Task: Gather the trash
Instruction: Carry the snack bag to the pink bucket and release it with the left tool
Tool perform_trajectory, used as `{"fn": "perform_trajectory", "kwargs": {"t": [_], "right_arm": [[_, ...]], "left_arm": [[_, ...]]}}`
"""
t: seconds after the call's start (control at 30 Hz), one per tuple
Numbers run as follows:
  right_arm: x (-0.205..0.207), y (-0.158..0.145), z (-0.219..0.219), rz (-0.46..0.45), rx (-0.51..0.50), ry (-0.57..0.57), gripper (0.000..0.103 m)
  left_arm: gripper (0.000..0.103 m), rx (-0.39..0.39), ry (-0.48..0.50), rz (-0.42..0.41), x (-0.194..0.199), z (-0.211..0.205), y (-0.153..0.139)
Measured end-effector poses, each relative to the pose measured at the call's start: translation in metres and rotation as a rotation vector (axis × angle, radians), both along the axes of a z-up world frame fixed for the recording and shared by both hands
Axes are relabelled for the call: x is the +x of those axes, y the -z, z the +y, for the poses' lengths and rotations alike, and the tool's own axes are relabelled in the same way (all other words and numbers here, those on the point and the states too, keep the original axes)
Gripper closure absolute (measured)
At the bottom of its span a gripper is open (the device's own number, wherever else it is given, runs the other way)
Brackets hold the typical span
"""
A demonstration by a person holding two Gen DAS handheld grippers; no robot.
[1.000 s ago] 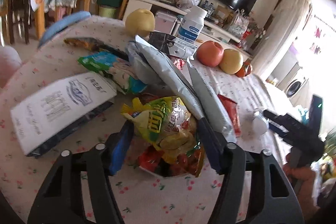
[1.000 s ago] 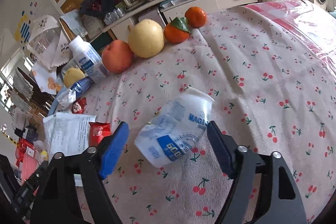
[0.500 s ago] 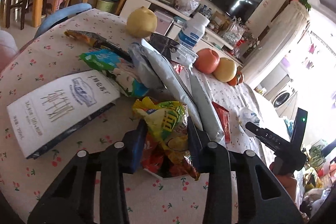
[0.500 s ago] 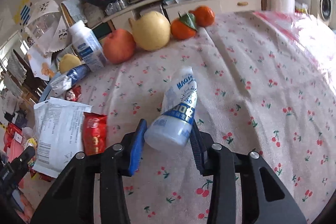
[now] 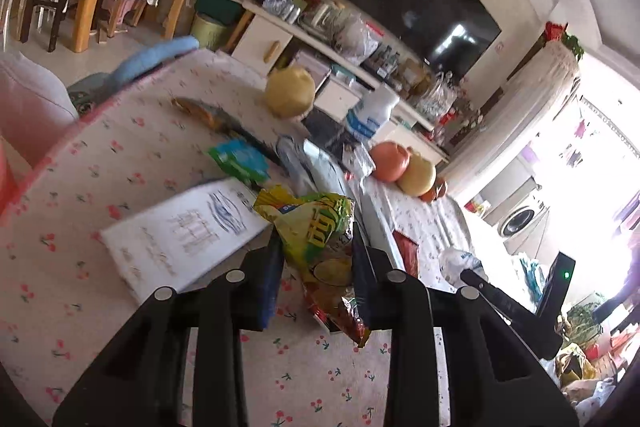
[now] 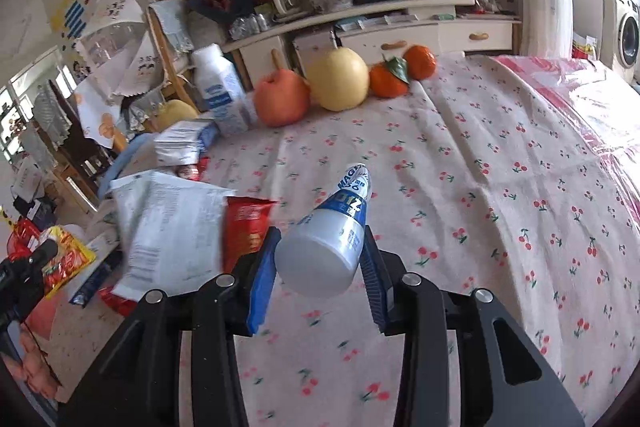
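Nearest, the left gripper (image 5: 316,267) has a crumpled yellow snack bag (image 5: 320,239) pinched between its jaws, which are closing on it, the bag's red end hanging clear above the cherry-print tablecloth (image 5: 120,155). The right gripper (image 6: 320,259) is clamped on a squashed white plastic cup (image 6: 326,239) with blue lettering, held base toward the camera and off the cloth.

Just beyond the snack bag lie a white printed packet (image 5: 180,239), a green wrapper (image 5: 238,159) and long grey pouches (image 5: 320,167) (all heaped close together). Beside the cup, to its left, rest a small red sachet (image 6: 246,231) and a large white bag (image 6: 172,227).

Farther back stand a white bottle (image 6: 222,95), an apple (image 6: 282,99), a yellow pear (image 6: 338,79) and two oranges (image 6: 418,61) in a row at the table's far edge. Behind them runs a cluttered low cabinet (image 6: 460,31) under a dark television (image 5: 416,7).
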State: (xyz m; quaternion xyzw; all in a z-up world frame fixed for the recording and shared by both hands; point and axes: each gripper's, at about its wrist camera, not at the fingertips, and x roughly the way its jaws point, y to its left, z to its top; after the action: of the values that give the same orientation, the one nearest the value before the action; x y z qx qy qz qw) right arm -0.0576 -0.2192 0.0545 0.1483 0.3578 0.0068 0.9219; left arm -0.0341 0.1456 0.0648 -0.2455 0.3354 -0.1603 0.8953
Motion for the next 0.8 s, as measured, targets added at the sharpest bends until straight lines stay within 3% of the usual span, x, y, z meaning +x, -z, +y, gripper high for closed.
{"fn": "perform_trajectory", "kwargs": {"t": [0.33, 0.47, 0.8], "right_arm": [[-0.024, -0.042, 0.065, -0.115, 0.073, -0.152, 0.062], [-0.030, -0.057, 0.115, -0.137, 0.087, -0.262, 0.062], [-0.030, -0.088, 0.295, -0.141, 0.110, -0.633, 0.062]], "left_arm": [[0.071, 0.002, -0.100, -0.088, -0.021, 0.054, -0.032], [0.071, 0.023, -0.178, -0.112, -0.031, 0.085, -0.041], [0.071, 0.080, -0.493, -0.113, -0.060, 0.195, -0.048]]}}
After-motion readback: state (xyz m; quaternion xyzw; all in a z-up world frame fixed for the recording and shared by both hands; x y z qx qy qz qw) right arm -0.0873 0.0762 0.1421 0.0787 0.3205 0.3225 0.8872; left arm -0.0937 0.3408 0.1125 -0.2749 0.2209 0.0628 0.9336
